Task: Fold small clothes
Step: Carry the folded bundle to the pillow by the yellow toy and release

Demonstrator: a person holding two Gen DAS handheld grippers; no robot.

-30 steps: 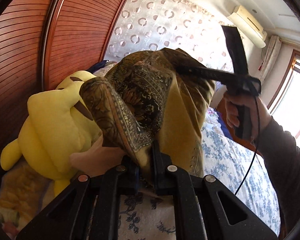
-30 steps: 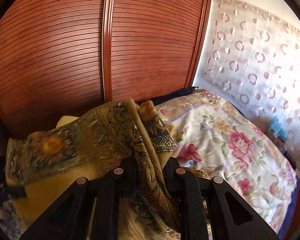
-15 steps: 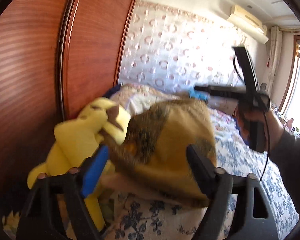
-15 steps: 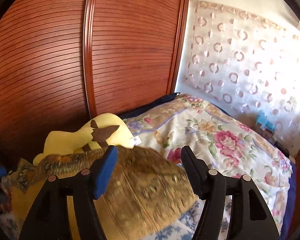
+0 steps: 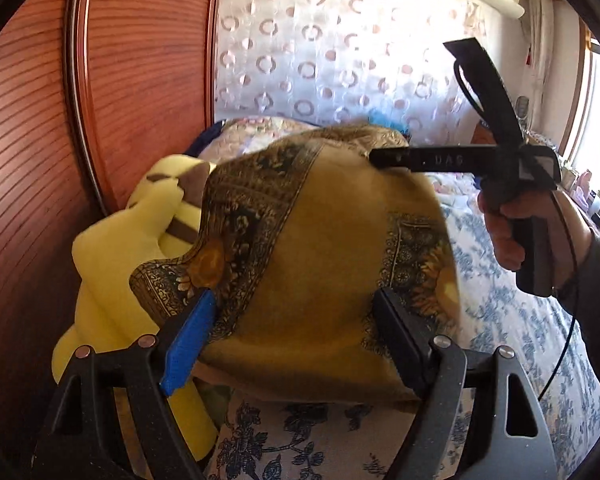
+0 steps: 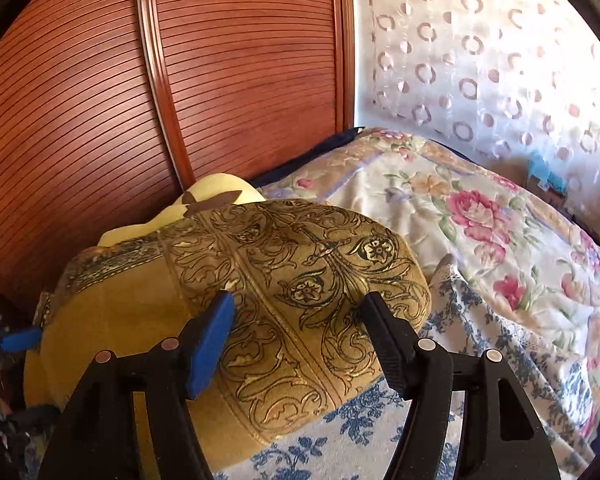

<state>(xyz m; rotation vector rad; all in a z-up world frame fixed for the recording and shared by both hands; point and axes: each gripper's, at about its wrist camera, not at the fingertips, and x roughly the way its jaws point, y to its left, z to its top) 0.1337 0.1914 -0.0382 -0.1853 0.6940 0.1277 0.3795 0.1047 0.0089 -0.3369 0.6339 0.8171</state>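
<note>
Behind everything, a slatted red-brown wardrobe door (image 6: 240,80), and next to it a sheer curtain (image 6: 500,60) dotted with rings. Below, a bed (image 6: 320,448) in a blue-and-white flowered sheet, with a rose-patterned quilt (image 6: 480,216) bunched at its far end. On the sheet, near the wardrobe side, a mustard-gold scarf (image 6: 300,280) with dark ornate borders, heaped in a soft mound and let go of on both sides. Against its far edge, partly under it, a yellow plush toy (image 5: 120,248) (ear tips brown). Left claw (image 5: 296,336) spread wide, blue pad on one finger and black on the other, jaws just opened from a tight pinch, cloth lying between and beyond them but not gripped. Right claw (image 6: 296,340) likewise parted, a little less wide, also just opened, hovering over the scarf's patterned end with nothing pressed. Seen from the left wrist, the right hand (image 5: 540,232) wrapped around its claw's handle, a thin black cable (image 5: 564,332) trailing down from it.
</note>
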